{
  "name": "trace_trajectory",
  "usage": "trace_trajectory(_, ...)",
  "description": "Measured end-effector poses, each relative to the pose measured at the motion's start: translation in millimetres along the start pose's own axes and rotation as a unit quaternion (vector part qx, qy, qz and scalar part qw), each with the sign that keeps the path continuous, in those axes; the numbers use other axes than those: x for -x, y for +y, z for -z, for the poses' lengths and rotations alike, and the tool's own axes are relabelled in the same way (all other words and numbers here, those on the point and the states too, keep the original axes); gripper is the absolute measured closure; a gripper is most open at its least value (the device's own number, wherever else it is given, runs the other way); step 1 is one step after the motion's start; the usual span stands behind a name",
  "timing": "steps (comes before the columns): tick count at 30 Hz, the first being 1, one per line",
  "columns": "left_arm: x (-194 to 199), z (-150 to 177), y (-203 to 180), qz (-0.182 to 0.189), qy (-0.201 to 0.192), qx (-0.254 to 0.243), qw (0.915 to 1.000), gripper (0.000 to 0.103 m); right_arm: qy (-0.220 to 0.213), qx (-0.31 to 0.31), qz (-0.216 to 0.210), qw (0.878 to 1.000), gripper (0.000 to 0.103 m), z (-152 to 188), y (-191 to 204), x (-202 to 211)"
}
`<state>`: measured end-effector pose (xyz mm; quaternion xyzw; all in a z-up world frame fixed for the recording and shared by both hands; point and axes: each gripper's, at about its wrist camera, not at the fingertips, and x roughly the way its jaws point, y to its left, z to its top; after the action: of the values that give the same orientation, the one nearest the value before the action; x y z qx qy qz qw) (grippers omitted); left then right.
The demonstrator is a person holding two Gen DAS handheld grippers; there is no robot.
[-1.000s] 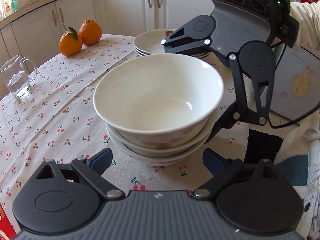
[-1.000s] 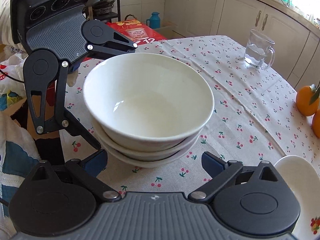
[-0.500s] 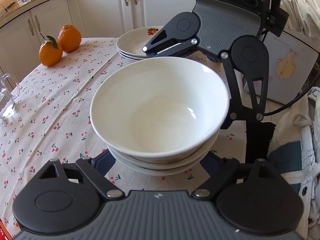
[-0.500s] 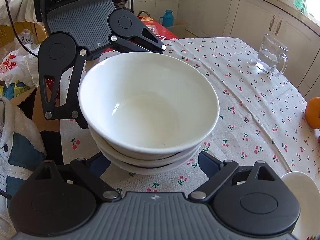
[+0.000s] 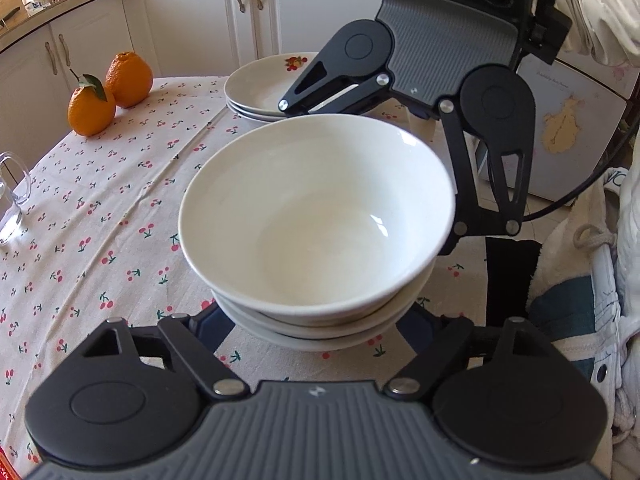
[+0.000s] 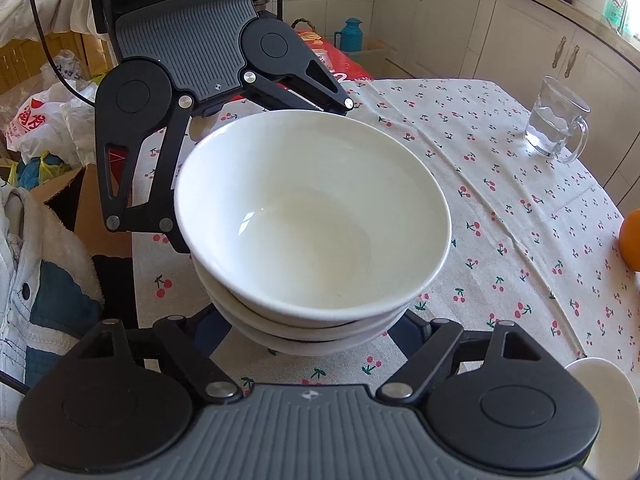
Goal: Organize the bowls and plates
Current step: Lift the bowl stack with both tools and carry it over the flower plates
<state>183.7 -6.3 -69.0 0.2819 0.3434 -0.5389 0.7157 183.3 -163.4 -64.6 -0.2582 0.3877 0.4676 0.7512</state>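
Stack of three white ceramic bowls (image 5: 316, 232) on the cherry-print tablecloth (image 5: 100, 208), flanked from opposite sides. Left gripper (image 5: 316, 322) closing, jaws half wide, blue pads low at either side of the bottom bowl; contact hidden under the rim, perhaps not yet touching. Right gripper (image 6: 308, 330) closing likewise around the stack's base, pads tucked beneath. Beyond the left jaws, behind the right gripper: white shallow plates, stacked (image 5: 264, 92). Farther left, two oranges (image 5: 108, 94). Beyond the right jaws, to the right: clear glass mug of water (image 6: 558, 120).
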Motion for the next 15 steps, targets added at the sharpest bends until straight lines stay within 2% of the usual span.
trace_trajectory(9,0.4,-6.7,-4.4,0.002,0.002,0.005,1.0000,0.018,0.006,-0.007,-0.009,1.000,0.017,-1.7,-1.7,3.7)
trace_trajectory(15,1.6,-32.9,-8.2,0.001,-0.013,-0.012,0.9998,0.018,-0.001,-0.019,-0.004,1.000,0.017,5.7,-11.6,25.4)
